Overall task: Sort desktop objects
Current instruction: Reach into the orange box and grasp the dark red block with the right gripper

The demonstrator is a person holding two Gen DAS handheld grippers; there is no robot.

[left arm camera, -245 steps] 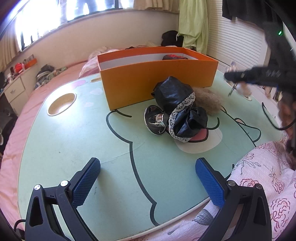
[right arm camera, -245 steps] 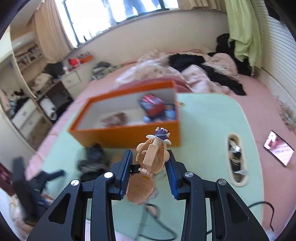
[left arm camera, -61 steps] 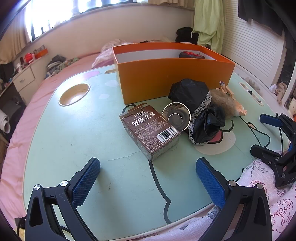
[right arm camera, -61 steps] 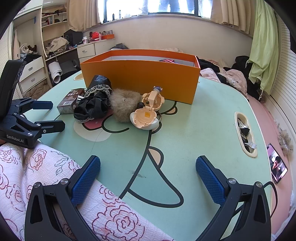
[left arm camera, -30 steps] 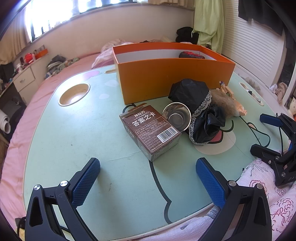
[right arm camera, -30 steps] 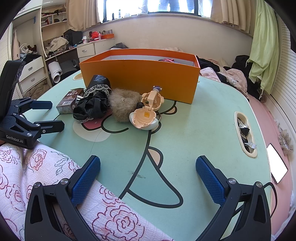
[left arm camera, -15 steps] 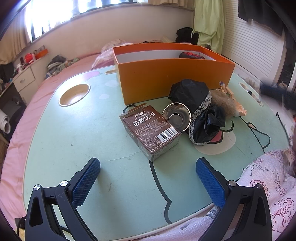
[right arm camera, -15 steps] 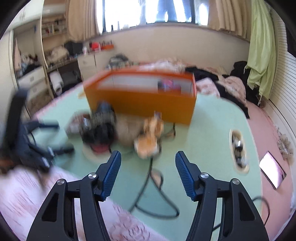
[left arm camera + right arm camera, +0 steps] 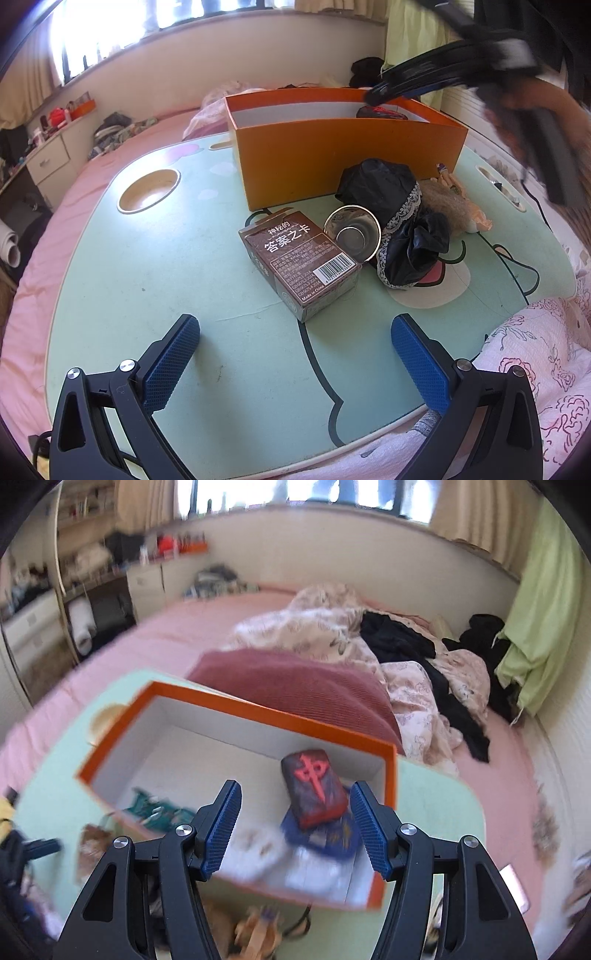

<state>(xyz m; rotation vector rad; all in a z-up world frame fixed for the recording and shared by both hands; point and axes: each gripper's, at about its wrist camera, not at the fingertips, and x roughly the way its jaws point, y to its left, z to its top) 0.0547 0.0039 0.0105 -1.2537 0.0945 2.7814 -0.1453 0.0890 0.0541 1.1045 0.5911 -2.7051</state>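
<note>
Before orange box [image 9: 343, 155]: cup [image 9: 352, 233] (beside carton [image 9: 301, 264])

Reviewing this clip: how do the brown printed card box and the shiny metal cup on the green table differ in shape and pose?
The brown printed card box is a flat-sided rectangular carton lying with its barcode face up; the shiny metal cup is round and tipped on its side, its open mouth facing the left wrist camera. The box is matte and covered in print; the cup is reflective and plain. Both sit on the green table, in front of the orange box, right beside each other.

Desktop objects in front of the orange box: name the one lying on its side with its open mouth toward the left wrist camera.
The shiny metal cup, wedged between the brown card box and the black lace-trimmed cloth.
</note>
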